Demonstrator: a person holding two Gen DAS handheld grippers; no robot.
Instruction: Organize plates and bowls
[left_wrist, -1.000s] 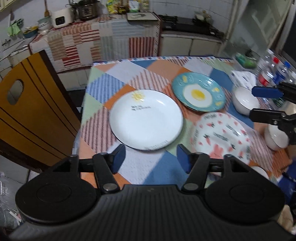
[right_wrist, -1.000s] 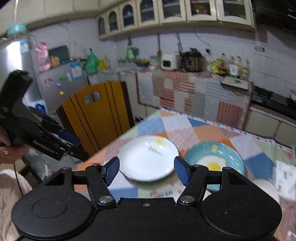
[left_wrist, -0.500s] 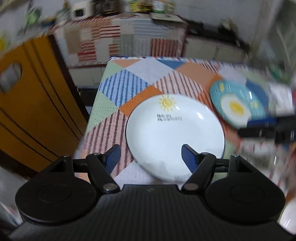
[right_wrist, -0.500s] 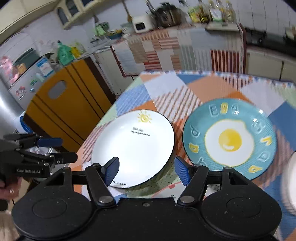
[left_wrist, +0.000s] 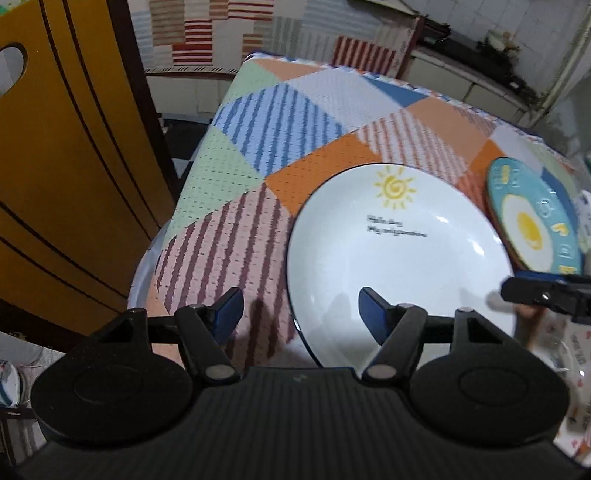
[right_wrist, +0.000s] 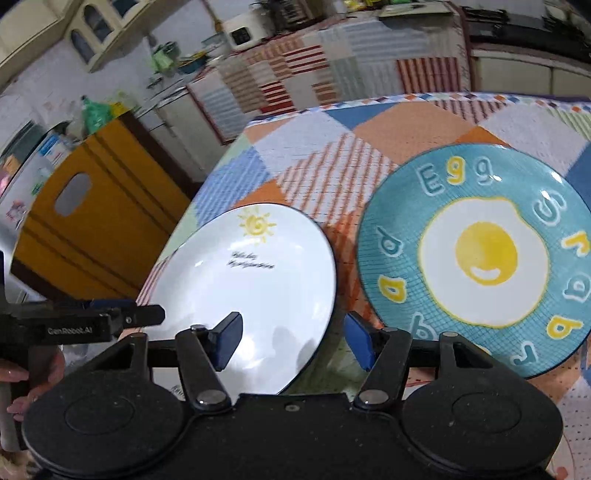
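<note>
A patchwork tablecloth (left_wrist: 280, 122) is covering the kitchen table. The white plate (left_wrist: 399, 258) and egg plate (right_wrist: 476, 258) are lying side by side, unstacked — sorting is barely starting. The left gripper (left_wrist: 301, 314) and right gripper (right_wrist: 293, 338) are hovering with jaws apart, the right having just been narrowing, each straddling the white plate's rim.

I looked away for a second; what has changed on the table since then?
Both grippers dropped toward the white sun plate: left gripper straddles its near-left rim, right gripper its near-right rim, jaws just closing but gripping nothing. The white plate and egg plate lie where they were on the tablecloth.
</note>
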